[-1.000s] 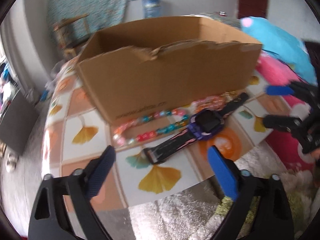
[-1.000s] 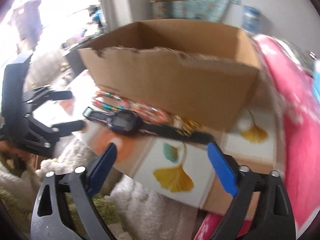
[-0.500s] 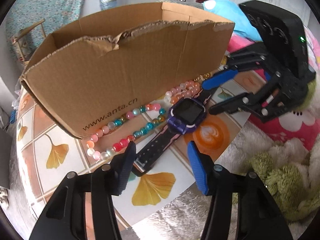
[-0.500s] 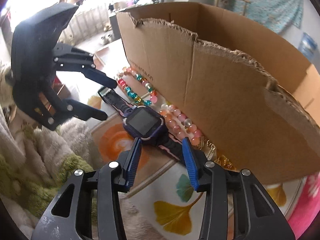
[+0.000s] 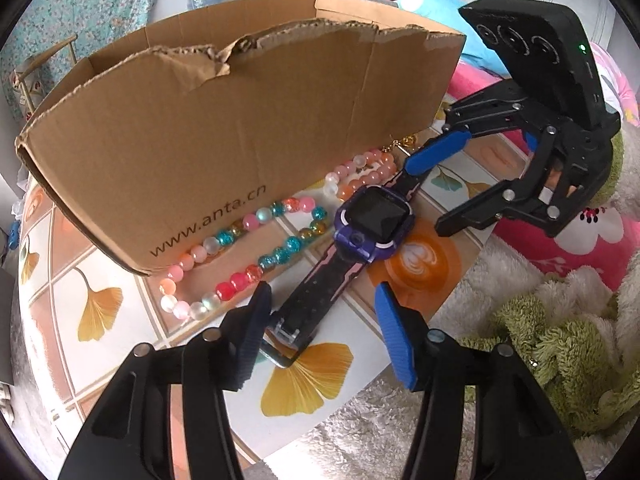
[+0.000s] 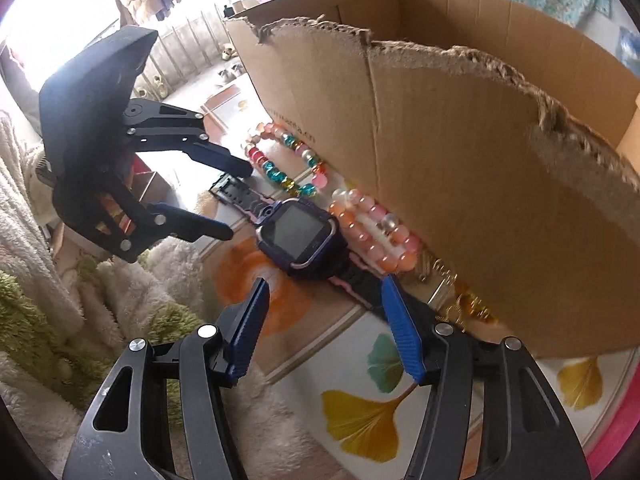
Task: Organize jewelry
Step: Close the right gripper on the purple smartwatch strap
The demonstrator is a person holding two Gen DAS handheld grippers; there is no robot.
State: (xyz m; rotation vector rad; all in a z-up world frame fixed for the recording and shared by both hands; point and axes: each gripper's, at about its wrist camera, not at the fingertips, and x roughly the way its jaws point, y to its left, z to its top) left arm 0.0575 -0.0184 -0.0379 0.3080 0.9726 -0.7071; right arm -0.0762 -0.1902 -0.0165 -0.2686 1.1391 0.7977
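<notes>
The purple smartwatch [image 5: 372, 220] lies flat, dark screen up, its black-and-pink strap stretched out straight on the table [image 5: 100, 300]. Just behind it, a beaded necklace [image 5: 248, 256] of pink, teal, red and clear beads loops along the foot of the cardboard box [image 5: 240, 120], and a pink-and-orange beaded bracelet [image 6: 376, 232] touches the watch.

Left wrist camera: I look steeply down along my left gripper [image 5: 320, 316], close over the buckle end of the watch [image 5: 372, 216], facing the cardboard box [image 5: 240, 128].
Right wrist camera: same steep, close look over my right gripper [image 6: 324, 316] from the opposite strap end.
Shared: watch, bead necklace [image 5: 256, 252], box wall, table [image 5: 108, 312]; each view shows the other gripper.
</notes>
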